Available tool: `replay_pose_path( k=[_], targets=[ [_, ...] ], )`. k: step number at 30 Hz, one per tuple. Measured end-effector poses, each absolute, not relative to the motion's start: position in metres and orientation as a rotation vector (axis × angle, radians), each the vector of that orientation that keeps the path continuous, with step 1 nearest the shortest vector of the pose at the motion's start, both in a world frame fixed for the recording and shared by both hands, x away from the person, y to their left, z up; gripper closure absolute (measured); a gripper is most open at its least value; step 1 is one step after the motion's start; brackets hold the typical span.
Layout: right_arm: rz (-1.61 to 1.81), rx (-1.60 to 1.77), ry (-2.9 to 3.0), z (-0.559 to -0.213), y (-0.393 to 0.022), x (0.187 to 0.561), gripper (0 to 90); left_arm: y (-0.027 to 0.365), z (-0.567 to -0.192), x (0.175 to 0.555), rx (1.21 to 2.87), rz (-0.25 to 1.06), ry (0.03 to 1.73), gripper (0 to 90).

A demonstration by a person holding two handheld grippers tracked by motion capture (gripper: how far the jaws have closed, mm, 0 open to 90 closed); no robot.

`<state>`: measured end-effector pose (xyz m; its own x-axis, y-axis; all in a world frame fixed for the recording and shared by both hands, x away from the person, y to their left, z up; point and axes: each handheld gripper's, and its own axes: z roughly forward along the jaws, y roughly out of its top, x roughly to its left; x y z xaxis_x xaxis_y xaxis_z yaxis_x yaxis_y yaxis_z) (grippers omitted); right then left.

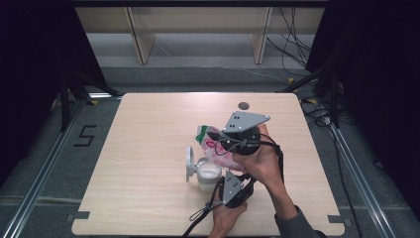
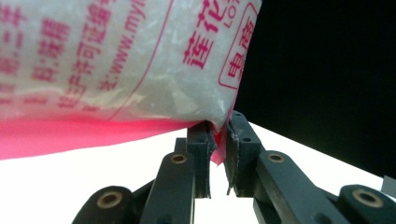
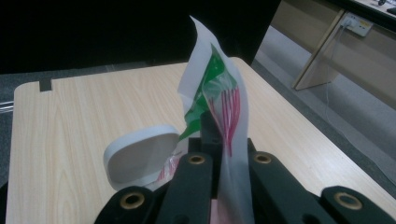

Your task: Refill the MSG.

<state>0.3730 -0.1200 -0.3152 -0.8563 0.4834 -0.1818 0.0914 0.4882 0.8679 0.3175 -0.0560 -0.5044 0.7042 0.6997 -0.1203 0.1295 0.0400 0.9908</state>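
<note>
Holding: both grippers pinch one plastic bag (image 1: 218, 148) above the table (image 1: 148, 148), a little toward the near edge and right of the middle.
Bag: clear plastic filled with white crystals, printed in pink-red characters, with a green patch at its top end; in the high view it hangs tilted over the white container (image 1: 208, 176).
Left gripper (image 1: 232, 191): it comes in from the near edge, held in the person's left hand (image 1: 225, 218); in the left gripper view its jaws are pressed together on the bag's lower pink corner (image 2: 219, 140), the plastic squeezed flat between the pads.
Right gripper (image 1: 218, 136): it sits farther from the near edge, held in the person's right hand (image 1: 260, 161), with the grey three-cornered plate (image 1: 243, 120) on top; in the right gripper view its jaws are clamped tight on the bag's thin upper edge (image 3: 219, 98), which rises above them.
Container: a white tub standing on the table just under the bag, near the near edge, its round lid (image 1: 189, 163) tipped up on its left side; the lid also shows in the right gripper view (image 3: 140, 156).
Table: light wood, with a small dark round hole (image 1: 243, 105) near the far edge.
</note>
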Motion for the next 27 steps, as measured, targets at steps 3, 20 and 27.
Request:
replay_pose_path(
  k=[3,20,27],
  targets=[
    [1.335,0.480,2.334,-0.314,-0.123,0.373,90.0,-0.055,-0.506,0.317,1.486,0.494,0.718,80.5],
    [1.405,0.485,2.297,-0.312,-0.140,0.374,90.0,-0.047,-0.510,0.312,1.515,0.503,0.705,79.8],
    [1.426,0.494,2.294,-0.312,-0.145,0.373,90.0,-0.046,-0.512,0.313,1.517,0.504,0.701,78.8]
  ],
)
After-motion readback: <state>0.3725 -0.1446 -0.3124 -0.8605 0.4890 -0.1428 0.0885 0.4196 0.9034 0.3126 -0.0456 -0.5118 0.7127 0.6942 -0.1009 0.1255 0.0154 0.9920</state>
